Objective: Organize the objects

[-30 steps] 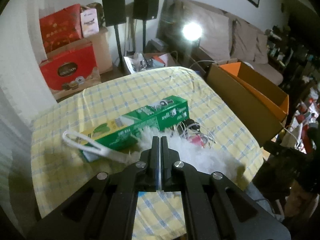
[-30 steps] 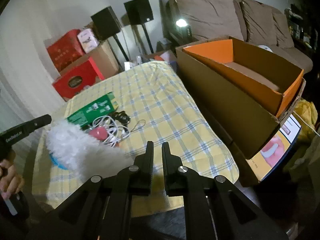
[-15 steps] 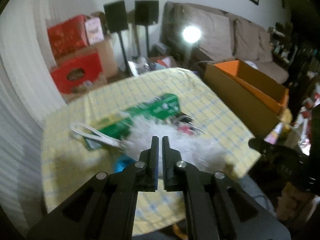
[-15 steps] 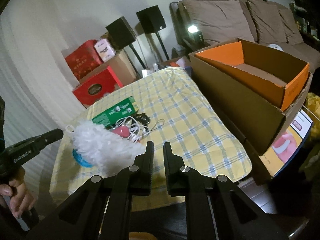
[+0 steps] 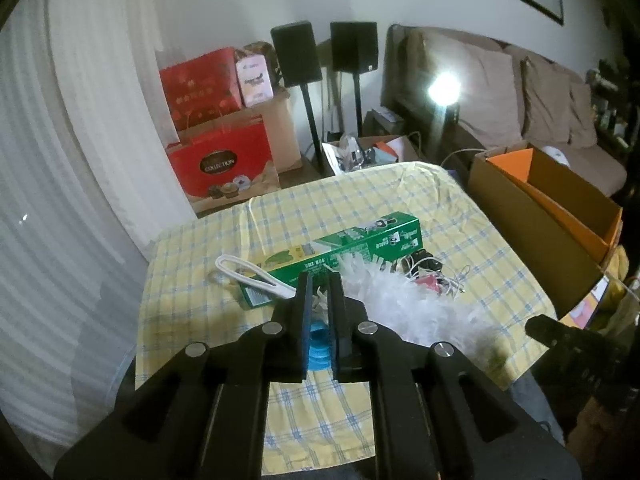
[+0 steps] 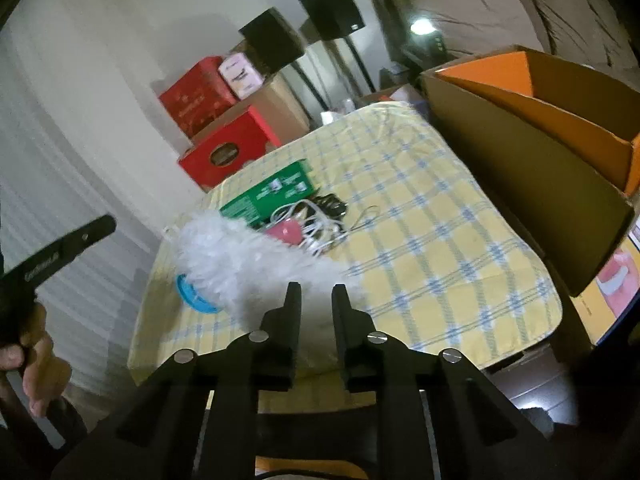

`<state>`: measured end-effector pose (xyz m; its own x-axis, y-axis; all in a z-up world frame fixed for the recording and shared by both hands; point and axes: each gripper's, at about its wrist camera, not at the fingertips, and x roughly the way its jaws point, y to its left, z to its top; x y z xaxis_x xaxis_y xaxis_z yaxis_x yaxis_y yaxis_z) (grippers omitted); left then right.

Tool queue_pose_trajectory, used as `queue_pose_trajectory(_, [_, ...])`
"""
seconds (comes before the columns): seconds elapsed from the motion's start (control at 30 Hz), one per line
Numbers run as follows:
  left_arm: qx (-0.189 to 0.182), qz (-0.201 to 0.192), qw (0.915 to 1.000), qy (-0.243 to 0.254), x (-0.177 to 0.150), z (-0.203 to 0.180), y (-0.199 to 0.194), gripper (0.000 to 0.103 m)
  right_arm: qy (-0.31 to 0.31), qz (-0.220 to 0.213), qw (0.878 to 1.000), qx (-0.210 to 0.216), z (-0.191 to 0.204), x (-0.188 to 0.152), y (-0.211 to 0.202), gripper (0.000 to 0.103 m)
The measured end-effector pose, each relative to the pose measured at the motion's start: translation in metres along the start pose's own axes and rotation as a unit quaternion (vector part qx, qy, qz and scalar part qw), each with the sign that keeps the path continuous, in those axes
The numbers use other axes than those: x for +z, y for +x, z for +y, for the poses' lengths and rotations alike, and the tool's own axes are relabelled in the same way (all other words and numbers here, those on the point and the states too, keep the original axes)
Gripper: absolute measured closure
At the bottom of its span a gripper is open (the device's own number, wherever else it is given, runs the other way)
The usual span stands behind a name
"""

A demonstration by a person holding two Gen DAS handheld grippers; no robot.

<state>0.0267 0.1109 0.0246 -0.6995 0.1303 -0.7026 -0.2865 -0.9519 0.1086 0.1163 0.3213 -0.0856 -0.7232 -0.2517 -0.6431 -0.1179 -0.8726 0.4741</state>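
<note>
In the left wrist view our left gripper (image 5: 320,280) fills the lower middle of the frame, its jaws opening a narrow slit with nothing pinched between them; a blue disc (image 5: 318,346) on the cloth shows through the gap. Just past the tips, at mid-frame, lies a green box (image 5: 360,248) with a white looped handle (image 5: 248,274) resting over its left end. A white feather duster (image 5: 400,300) sprawls to the right of the tips, partly covering the box's near edge and a tangle of cables (image 5: 436,274) with something pink in it. All of this sits on the yellow checked table (image 5: 460,208). A cardboard bin (image 5: 532,232) with an orange inner wall stands at the right edge of the frame, just beside the table.

In the right wrist view our right gripper (image 6: 316,294) sits lower centre, jaws opening, nothing held; the duster's fluffy body lies right in front of the tips and hides part of the cloth. The left gripper's black body and our left hand (image 6: 28,368) appear at the far left. Red boxes (image 6: 224,156) and two speakers (image 6: 304,32) on stands crowd the upper part of the frame behind the table.
</note>
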Motion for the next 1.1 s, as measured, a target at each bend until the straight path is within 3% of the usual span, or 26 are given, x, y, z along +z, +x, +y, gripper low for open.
queue_pose_trajectory(0.1, [-0.011, 0.002, 0.9999, -0.004, -0.005, -0.004, -0.005, 0.087, 0.011, -0.008, 1.000, -0.003, -0.010, 0.003, -0.006, 0.082])
queue_pose_trajectory(0.27, [-0.032, 0.011, 0.9993, -0.016, -0.009, -0.010, -0.008, 0.086, 0.019, -0.017, 1.000, -0.001, -0.017, 0.006, -0.013, 0.077])
queue_pose_trajectory(0.53, [-0.022, 0.009, 0.9997, -0.005, -0.014, -0.016, -0.009, 0.081, 0.021, -0.020, 1.000, -0.001, -0.021, 0.006, -0.015, 0.072])
queue_pose_trajectory(0.73, [0.021, 0.014, 0.9976, 0.065, -0.020, -0.036, -0.007, 0.076, 0.025, -0.017, 1.000, 0.000, -0.024, 0.005, -0.013, 0.066])
queue_pose_trajectory(0.83, [0.025, 0.011, 0.9968, 0.075, -0.021, -0.040, -0.006, 0.058, 0.027, -0.013, 1.000, 0.000, -0.027, 0.005, -0.010, 0.064])
queue_pose_trajectory(0.9, [0.022, 0.003, 0.9968, 0.077, -0.021, -0.041, -0.007, 0.041, 0.030, -0.009, 1.000, 0.000, -0.029, 0.005, -0.008, 0.063])
queue_pose_trajectory(1.1, [0.012, -0.010, 0.9962, 0.085, -0.020, -0.043, -0.010, 0.035, 0.032, 0.001, 0.999, -0.001, -0.031, 0.003, -0.002, 0.060])
